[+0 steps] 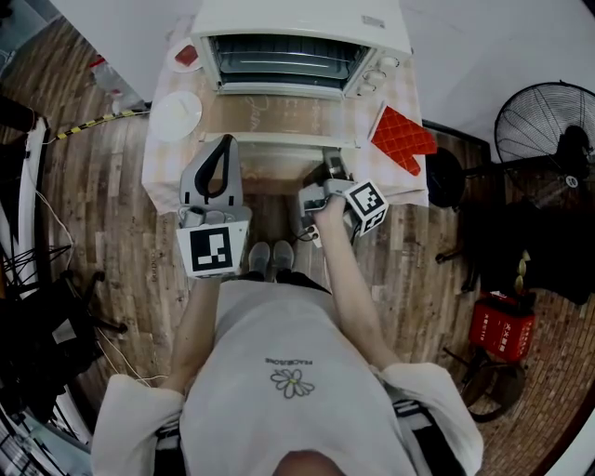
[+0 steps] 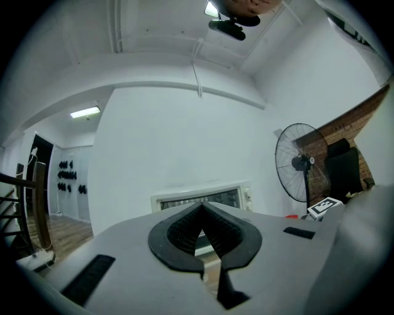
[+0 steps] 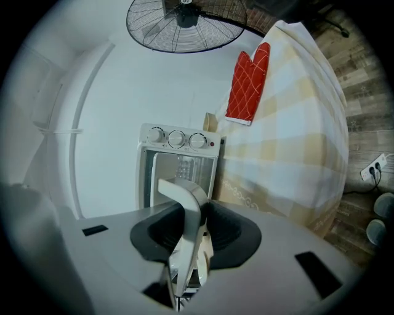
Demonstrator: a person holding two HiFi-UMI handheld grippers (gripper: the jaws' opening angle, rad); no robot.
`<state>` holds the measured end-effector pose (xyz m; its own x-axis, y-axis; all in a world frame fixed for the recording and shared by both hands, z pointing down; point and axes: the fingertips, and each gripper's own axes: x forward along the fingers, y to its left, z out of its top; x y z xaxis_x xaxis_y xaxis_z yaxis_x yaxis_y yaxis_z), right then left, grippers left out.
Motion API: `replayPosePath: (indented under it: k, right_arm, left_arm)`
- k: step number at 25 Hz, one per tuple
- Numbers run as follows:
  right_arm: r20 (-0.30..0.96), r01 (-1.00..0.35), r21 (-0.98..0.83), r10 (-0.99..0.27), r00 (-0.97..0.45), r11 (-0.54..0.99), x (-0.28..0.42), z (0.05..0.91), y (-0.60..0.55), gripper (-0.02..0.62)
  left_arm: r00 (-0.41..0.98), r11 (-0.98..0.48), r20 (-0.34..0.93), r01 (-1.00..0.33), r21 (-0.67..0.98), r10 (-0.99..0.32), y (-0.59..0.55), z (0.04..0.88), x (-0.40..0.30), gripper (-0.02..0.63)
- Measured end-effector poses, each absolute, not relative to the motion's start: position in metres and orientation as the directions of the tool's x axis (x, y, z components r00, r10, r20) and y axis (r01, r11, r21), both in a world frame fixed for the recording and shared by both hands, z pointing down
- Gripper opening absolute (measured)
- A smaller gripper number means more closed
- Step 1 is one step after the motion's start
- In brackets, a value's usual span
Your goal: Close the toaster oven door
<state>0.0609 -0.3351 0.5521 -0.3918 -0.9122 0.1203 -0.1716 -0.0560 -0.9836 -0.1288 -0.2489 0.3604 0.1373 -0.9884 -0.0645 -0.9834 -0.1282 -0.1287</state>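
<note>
Head view is looking down on the person standing at a table draped in a checked cloth (image 1: 160,163). The white toaster oven (image 1: 297,26) is sitting at the far edge with its door (image 1: 279,116) lying dropped open, flat toward the person. The right gripper (image 1: 332,167) is reaching to the door's near edge. The left gripper (image 1: 222,141) is standing upright just beside the door's left end.

Faint cursive lettering is showing on the door's glass, too pale to read. A small line of print above a daisy on the person's shirt (image 1: 290,372) is appearing upside down and too small to make out. The print on a red container (image 1: 502,325) on the floor at the right is equally illegible. Square black-and-white markers are facing up on both grippers' cubes. Only this view is showing the white plate (image 1: 175,115) on the cloth left of the door.

Right gripper view is giving what the head view is not. The door handle (image 3: 184,203), a white bar, is sitting between the jaws, and the dark pads are pressing on it from both sides, set narrow. It is also showing the three knobs (image 3: 176,138) on the oven's panel, a red quilted oven mitt (image 3: 248,83) lying on the cloth, and a fan (image 3: 184,24) beyond.

Left gripper view is showing its own jaws meeting at the tips with nothing between them, and the oven's open mouth is facing it from behind them.
</note>
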Motion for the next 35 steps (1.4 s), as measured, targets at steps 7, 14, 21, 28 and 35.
replayPosePath:
  k: [7,14,21,28,35]
  right_arm:
    - [0.102,-0.161,-0.986,-0.917,-0.385,-0.042,0.06,0.538,-0.339,0.074]
    - [0.047,-0.184,-0.982,-0.921,-0.386,0.027,0.059,0.509,-0.356,0.087]
    - [0.017,-0.174,-0.983,-0.924,-0.381,0.054,0.057,0.493,-0.365,0.087]
    - [0.007,-0.158,-0.986,-0.926,-0.377,0.057,0.057,0.488,-0.369,0.086]
    - [-0.022,-0.146,-0.986,-0.925,-0.38,0.083,0.055,0.472,-0.38,0.086]
  left_arm:
    - [0.133,-0.122,-0.081,-0.984,-0.127,-0.988,-0.241,0.355,-0.131,0.015]
    - [0.122,-0.111,-0.082,-0.986,-0.124,-0.989,-0.237,0.353,-0.136,0.015]
    - [0.114,-0.102,-0.097,-0.987,-0.124,-0.989,-0.235,0.349,-0.139,0.015]
    - [0.115,-0.102,-0.096,-0.986,-0.131,-0.989,-0.235,0.347,-0.139,0.015]
    - [0.12,-0.106,-0.095,-0.985,-0.135,-0.988,-0.232,0.347,-0.136,0.015]
